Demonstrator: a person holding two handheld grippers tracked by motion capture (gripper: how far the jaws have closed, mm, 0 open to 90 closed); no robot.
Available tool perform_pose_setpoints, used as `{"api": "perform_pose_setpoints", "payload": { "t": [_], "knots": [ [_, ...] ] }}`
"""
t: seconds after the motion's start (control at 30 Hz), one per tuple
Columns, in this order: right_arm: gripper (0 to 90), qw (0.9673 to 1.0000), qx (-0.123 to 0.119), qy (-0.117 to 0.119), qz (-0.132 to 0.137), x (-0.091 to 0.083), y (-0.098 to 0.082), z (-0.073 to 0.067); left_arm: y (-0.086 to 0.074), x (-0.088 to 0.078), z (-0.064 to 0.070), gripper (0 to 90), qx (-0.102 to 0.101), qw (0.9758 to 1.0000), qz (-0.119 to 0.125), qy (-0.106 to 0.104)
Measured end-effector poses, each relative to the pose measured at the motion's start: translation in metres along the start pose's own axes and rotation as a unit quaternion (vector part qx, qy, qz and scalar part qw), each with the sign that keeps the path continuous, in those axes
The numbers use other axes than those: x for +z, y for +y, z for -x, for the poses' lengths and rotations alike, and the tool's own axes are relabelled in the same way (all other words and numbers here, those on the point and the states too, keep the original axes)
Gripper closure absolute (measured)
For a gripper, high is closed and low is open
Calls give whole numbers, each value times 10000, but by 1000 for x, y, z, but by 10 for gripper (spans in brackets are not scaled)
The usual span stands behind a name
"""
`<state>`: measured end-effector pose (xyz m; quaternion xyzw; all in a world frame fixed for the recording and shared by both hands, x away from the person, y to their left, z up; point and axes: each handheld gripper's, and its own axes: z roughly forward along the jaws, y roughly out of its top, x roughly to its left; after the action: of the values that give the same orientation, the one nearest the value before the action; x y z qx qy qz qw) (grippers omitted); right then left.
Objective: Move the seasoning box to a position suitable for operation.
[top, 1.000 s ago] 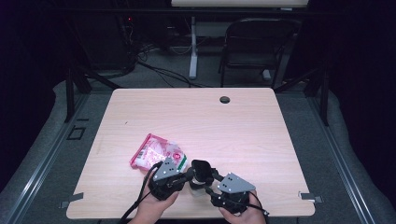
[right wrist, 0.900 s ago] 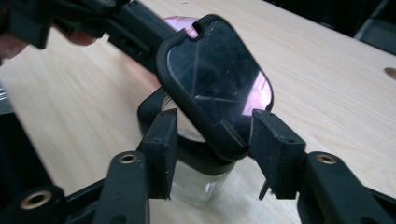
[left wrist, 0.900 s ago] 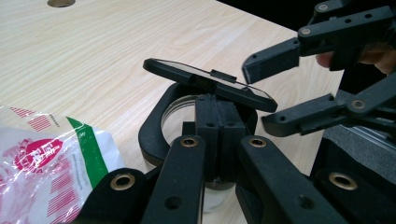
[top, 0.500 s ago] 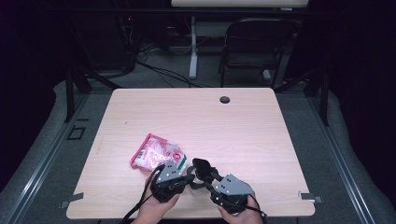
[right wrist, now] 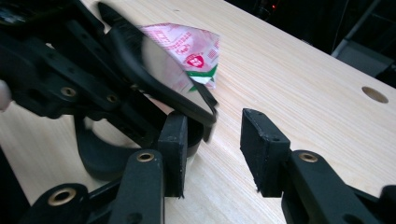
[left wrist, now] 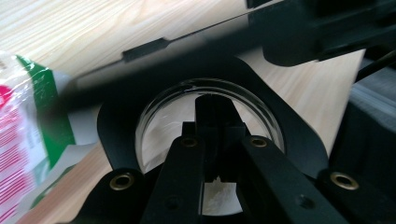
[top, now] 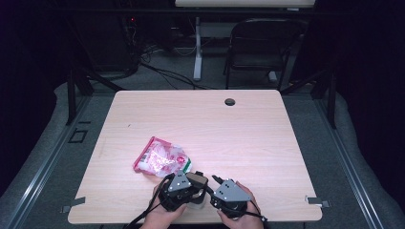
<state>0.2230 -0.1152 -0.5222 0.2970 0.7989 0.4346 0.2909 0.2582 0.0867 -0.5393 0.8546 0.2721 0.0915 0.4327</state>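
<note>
My left gripper (top: 193, 182) is at the table's near edge, shut on the rim of a round glass piece in a black frame (left wrist: 154, 121). In the left gripper view the jaws (left wrist: 215, 106) meet over the glass. That frame (right wrist: 140, 60) is tilted in front of my right gripper (right wrist: 212, 140). Its tip reaches just past the left pad (right wrist: 176, 140). The right jaws have just been opening a little, and the pads press on nothing. In the high view the right gripper (top: 216, 181) sits close beside the left one. A red, white and green plastic packet (top: 162, 160) lies flat just beyond them.
The wooden table (top: 267, 143) has a round cable hole (top: 230, 101) near its far edge. A black chair (top: 260, 47) and cables stand on the floor behind it. The near edge runs right under both hands.
Both grippers have drifted slightly toward the near edge, and the left one has sunk a little with the framed glass. The packet has not moved.
</note>
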Motion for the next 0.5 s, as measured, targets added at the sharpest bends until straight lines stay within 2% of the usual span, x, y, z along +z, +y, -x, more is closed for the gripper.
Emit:
{"api": "perform_pose_setpoints", "payload": {
  "t": [0.07, 0.1, 0.13, 0.23, 0.27, 0.37, 0.4, 0.47, 0.5],
  "knots": [
    [625, 10000, 63, -19, 18, 1, 0, 1, 1, -1, 0, 898, 12, 10000, 25, 11],
    [642, 9998, 208, 45, 26, 2, -1, 5, 1, -2, -1, 896, -27, 10000, 80, 23],
    [655, 9997, 251, 69, 20, 3, -1, 6, 1, -2, -2, 896, -41, 10000, 70, 17],
    [670, 9994, 312, 163, 22, 4, 0, 7, 1, -3, -4, 896, -75, 9999, 66, 28],
    [673, 9993, 285, 259, 27, 6, 1, 7, 1, -3, -5, 896, -93, 9999, 84, 58],
    [666, 9992, 100, 382, 82, 9, 2, 5, 1, -5, -7, 897, -99, 9999, 83, 55],
    [653, 9989, -28, 455, 106, 11, 3, 5, 1, -5, -7, 897, -99, 9999, 83, 55],
    [641, 9982, -366, 462, 123, 15, 5, 4, 1, -5, -7, 897, -102, 9999, 81, 58],
    [642, 9978, -459, 467, 141, 16, 6, 4, 1, -5, -7, 897, -102, 9999, 82, 55]
  ]
}}
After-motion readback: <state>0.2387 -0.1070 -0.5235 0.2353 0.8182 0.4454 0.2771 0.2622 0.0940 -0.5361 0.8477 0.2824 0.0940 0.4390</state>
